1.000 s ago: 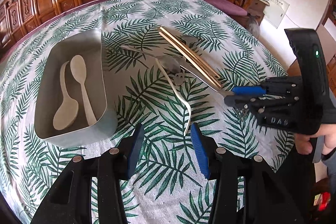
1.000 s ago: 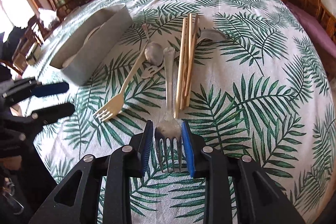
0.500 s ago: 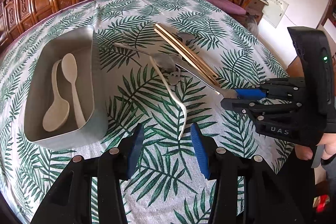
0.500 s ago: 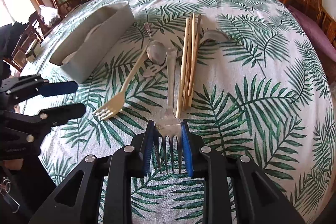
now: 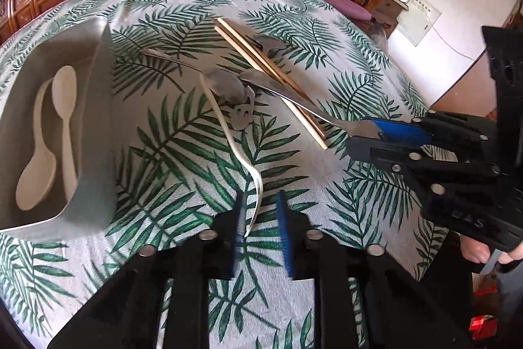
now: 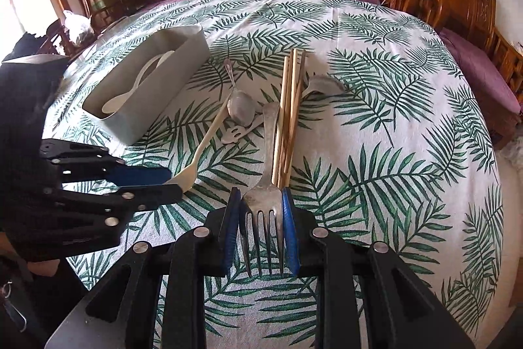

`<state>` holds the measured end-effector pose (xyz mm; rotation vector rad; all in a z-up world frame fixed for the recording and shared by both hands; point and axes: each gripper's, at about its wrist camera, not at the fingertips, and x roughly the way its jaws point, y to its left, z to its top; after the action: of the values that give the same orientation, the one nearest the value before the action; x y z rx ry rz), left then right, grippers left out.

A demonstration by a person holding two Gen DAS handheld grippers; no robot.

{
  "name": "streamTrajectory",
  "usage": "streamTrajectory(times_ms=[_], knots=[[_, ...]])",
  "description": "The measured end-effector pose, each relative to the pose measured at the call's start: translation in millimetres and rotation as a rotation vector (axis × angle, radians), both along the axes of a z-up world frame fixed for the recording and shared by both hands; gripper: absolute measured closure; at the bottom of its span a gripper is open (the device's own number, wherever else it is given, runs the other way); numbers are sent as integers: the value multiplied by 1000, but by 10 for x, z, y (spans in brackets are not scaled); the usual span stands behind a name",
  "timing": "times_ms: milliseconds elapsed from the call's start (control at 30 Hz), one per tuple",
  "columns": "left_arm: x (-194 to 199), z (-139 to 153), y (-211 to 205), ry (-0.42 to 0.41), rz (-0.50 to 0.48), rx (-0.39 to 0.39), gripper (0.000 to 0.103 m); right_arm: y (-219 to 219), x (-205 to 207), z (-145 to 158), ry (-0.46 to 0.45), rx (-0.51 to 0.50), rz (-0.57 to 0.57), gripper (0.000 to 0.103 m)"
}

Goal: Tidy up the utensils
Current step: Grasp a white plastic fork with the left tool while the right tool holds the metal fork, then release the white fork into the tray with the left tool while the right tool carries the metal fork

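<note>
Two grippers at the forks on a palm-leaf tablecloth point(image 6: 392, 152)

Right gripper point(image 6: 261, 234) clamps the silver metal fork point(image 6: 266, 185) by its head; left gripper point(image 5: 260, 228) brackets the cream plastic fork point(image 5: 228, 133), jaws narrow, grip unclear; beyond, wooden chopsticks point(image 6: 289, 110); grey tray point(image 5: 98, 94) holding cream spoons point(image 5: 49, 152).

The right tool point(image 6: 260, 228) is clamped shut on something, while the left tool point(image 5: 260, 229) hangs parted.

The cream fork's point(image 5: 228, 133) tines sit blurred between the left hand-held gripper's point(image 5: 260, 229) fingers; contact unclear; chopsticks point(image 6: 287, 113) hide part of a grey spoon point(image 6: 322, 84).
</note>
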<state>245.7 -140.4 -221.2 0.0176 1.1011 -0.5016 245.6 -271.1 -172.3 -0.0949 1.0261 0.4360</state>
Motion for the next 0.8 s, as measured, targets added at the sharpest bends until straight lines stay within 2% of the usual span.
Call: streamTrajectory(times_ms=[100,300,633,800], knots=[[16,-7,-38,-5,0,10,101,-12,-2,28,-5,13,0,76],[-40,171,5,-67,16,34,102,11,-27,109,-28,23,4,77],[-51,766,261,-182,36,6,101,138,-82,265,-84,2,29,78],[-46,843,361,-200,50,26,101,205,-86,293,-90,-7,36,80]])
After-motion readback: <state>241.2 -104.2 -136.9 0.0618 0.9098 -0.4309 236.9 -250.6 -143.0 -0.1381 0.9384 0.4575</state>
